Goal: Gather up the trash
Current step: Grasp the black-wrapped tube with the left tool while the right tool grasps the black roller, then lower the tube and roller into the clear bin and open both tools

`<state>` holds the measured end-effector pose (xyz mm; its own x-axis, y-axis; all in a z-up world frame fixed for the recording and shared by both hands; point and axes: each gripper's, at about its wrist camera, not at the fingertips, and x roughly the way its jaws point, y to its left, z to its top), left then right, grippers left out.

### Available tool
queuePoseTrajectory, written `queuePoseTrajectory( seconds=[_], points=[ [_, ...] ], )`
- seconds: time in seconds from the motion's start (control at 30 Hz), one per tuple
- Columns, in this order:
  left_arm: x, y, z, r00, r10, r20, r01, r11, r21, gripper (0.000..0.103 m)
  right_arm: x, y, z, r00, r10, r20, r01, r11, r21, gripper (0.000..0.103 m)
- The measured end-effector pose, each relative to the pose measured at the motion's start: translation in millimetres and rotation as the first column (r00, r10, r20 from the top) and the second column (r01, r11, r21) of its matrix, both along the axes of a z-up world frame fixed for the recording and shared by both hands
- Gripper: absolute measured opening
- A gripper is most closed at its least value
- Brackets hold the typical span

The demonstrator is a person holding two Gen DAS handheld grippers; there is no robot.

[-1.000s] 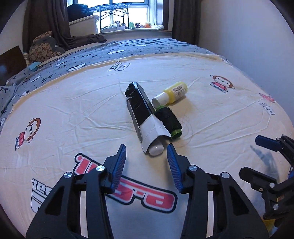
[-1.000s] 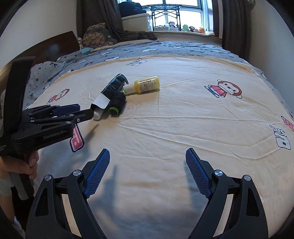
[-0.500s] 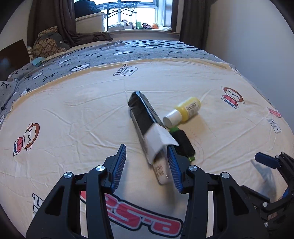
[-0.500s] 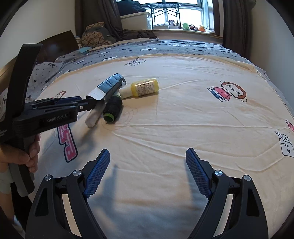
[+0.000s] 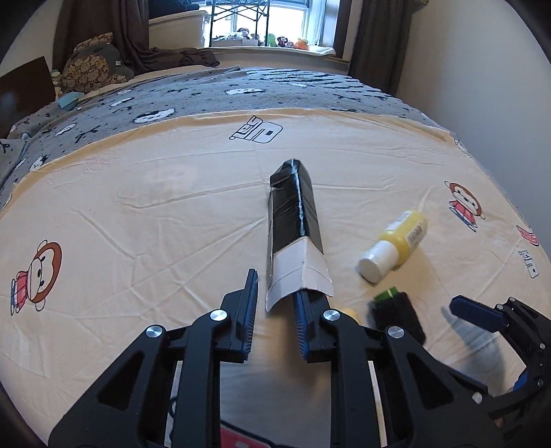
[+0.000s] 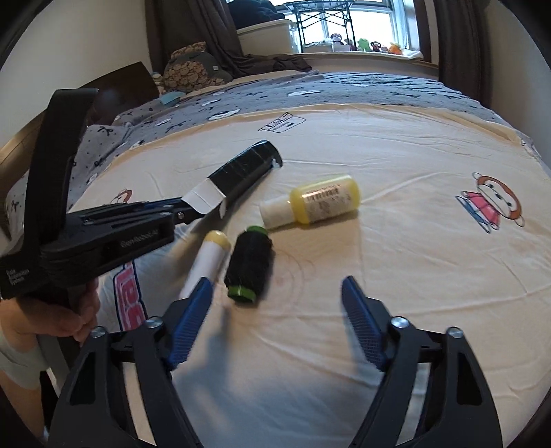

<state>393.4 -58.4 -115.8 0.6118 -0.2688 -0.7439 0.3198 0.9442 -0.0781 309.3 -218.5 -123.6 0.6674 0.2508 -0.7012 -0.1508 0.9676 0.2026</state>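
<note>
My left tool [image 5: 273, 303] has just been closing on the carton's [image 5: 296, 237] loose flap; it could tear free. My right tool [image 6: 275, 310], narrowing but empty, might nudge the black roller [image 6: 249, 265] away.

A home bedroom. Ahead of the fingers lies a bed [image 5: 144, 193] under a cream cartoon-print sheet [image 6: 413, 241], with a grey blanket [image 5: 275, 89] beyond. Farther ahead, a window [image 5: 261, 17] with dark curtains [image 5: 375, 38] and small toys [image 6: 365, 44] on the sill.
</note>
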Motion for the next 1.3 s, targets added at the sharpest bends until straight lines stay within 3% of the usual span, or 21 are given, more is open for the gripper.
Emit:
queuePoseTrajectory(
  seconds=[0.07,0.27,0.33,0.4,0.43,0.53,0.67,0.9,1.3],
  points=[
    [7.3,1.1,-4.4,1.000,0.002,-0.012,-0.002,1.000,-0.011,0.019,8.9,2.3,-1.6,1.000,0.003,-0.009,-0.003,1.000,0.016,0.057],
    [22.5,-2.4,-11.4,1.000,-0.016,-0.022,0.016,0.999,-0.028,0.018,27.7,13.6,-10.0,0.998,0.034,-0.053,-0.033,0.999,0.022,0.051],
    [25.4,-5.8,-12.1,0.999,-0.034,-0.022,0.034,0.999,-0.031,0.004,32.2,17.6,-12.1,0.997,0.037,-0.070,-0.036,0.999,0.015,0.049],
    [25.9,-7.8,-11.9,0.999,-0.048,-0.018,0.047,0.998,-0.033,0.000,34.0,17.2,-12.4,0.997,0.029,-0.070,-0.029,1.000,0.007,0.029],
    [26.0,-9.1,-11.5,0.998,-0.056,-0.017,0.055,0.998,-0.032,0.000,35.1,15.6,-12.5,0.997,0.024,-0.070,-0.024,1.000,0.012,0.026],
    [20.7,-13.3,-7.2,0.997,-0.074,0.009,0.074,0.997,-0.016,0.000,32.6,9.8,-13.7,0.997,0.033,-0.071,-0.030,0.998,0.046,0.026],
    [6.3,-12.9,3.4,0.997,-0.073,0.039,0.073,0.997,-0.010,0.000,15.7,6.5,-6.2,0.999,0.025,-0.035,-0.024,1.000,0.002,0.026],
    [-44.5,-6.2,30.0,0.994,-0.069,0.089,0.069,0.998,0.007,0.000,-30.8,-10.1,12.0,1.000,0.024,0.014,-0.023,0.998,-0.051,0.026],
    [-202.9,12.6,59.8,0.983,-0.072,0.171,0.077,0.997,-0.024,0.000,-147.4,-27.9,43.8,0.993,0.044,0.106,-0.035,0.995,-0.093,0.026]
  ],
)
